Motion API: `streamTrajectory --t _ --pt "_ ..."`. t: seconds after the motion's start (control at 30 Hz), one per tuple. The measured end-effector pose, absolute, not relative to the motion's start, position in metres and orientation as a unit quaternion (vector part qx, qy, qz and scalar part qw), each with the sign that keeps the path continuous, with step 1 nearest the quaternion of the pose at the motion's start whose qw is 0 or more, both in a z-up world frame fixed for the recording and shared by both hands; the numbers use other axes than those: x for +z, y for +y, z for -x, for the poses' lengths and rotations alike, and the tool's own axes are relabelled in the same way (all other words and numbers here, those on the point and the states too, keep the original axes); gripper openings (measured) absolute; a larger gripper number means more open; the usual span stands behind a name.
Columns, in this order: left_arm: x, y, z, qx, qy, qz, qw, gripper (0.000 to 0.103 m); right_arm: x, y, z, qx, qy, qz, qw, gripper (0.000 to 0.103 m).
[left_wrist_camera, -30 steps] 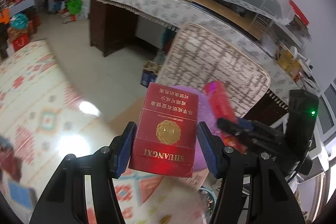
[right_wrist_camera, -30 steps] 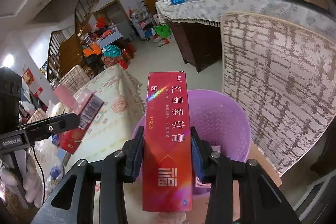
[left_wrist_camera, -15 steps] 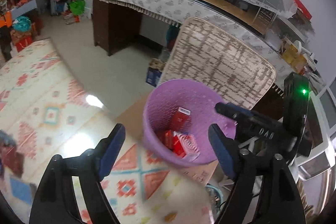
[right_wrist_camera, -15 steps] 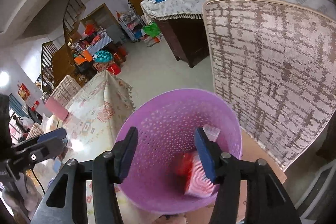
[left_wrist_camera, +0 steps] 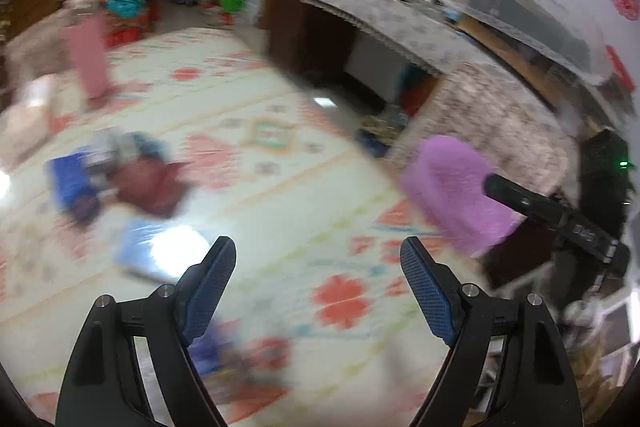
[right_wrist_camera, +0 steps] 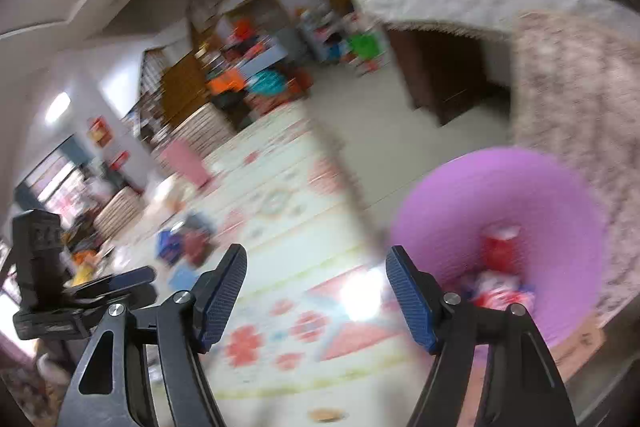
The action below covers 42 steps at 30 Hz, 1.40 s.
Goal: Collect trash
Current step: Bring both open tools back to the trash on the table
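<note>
Both boxes gone from the jaws since a second ago: the red cigarette pack on the left and the long red carton on the right are no longer held, and red packaging (right_wrist_camera: 498, 267) now lies inside the purple basket (right_wrist_camera: 560, 211). Left gripper (left_wrist_camera: 316, 279) has its jaws spread wide, nothing between them; the right gripper (right_wrist_camera: 316, 291) has just been opening too and is equally empty. Both views have swung off the basket toward the patterned tablecloth (left_wrist_camera: 280, 187). In the left view the basket has slid from centre frame out to about 3 o'clock; in the right view it sits at 4 o'clock, partly behind the right finger. Heavy motion blur in both. Step in hand, as I read it: drop finished, heading back for more trash. Remaining pile (left_wrist_camera: 116, 183) sits at 9 o'clock in the left view: a blue item, something dark red, something grey, too blurred to identify. A glossy blue flat packet (left_wrist_camera: 160, 251) lies nearer, at about 8 o'clock, just beside the left finger tip. Next move calls for lining one open gripper up over a single item, jaws straddling it, before closing. The flat packet looks harder to pinch than a box.
</note>
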State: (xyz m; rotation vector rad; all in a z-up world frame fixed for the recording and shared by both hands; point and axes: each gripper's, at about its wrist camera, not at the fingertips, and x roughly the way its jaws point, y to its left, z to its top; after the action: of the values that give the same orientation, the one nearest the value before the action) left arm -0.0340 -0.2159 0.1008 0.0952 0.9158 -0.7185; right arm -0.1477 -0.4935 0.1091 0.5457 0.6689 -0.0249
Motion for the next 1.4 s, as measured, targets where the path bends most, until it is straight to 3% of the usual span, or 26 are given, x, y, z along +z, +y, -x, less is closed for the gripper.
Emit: streamTrajectory --t 0.33,0.7,1.03,1.4 --pt "0.089 -0.067 -0.010 -0.186 0.429 -0.014 0.884 0.084 0.075 -0.390 0.093 0.052 0.364 -0.233 0.900 0.077" --pt "0.067 0.021 -0.071 -0.101 0.440 0.063 0.890 0.084 0.042 -0.392 0.071 0.024 0.346 -0.269 0.898 0.077" --pt "0.044 -0.008 -0.150 -0.136 0.486 0.114 0.856 0.084 0.035 -0.395 0.067 0.030 0.352 -0.277 0.894 0.077" --pt "0.024 -0.106 -0.169 -0.125 0.507 0.008 0.853 0.085 0.034 -0.392 0.065 0.034 0.356 -0.273 0.893 0.079"
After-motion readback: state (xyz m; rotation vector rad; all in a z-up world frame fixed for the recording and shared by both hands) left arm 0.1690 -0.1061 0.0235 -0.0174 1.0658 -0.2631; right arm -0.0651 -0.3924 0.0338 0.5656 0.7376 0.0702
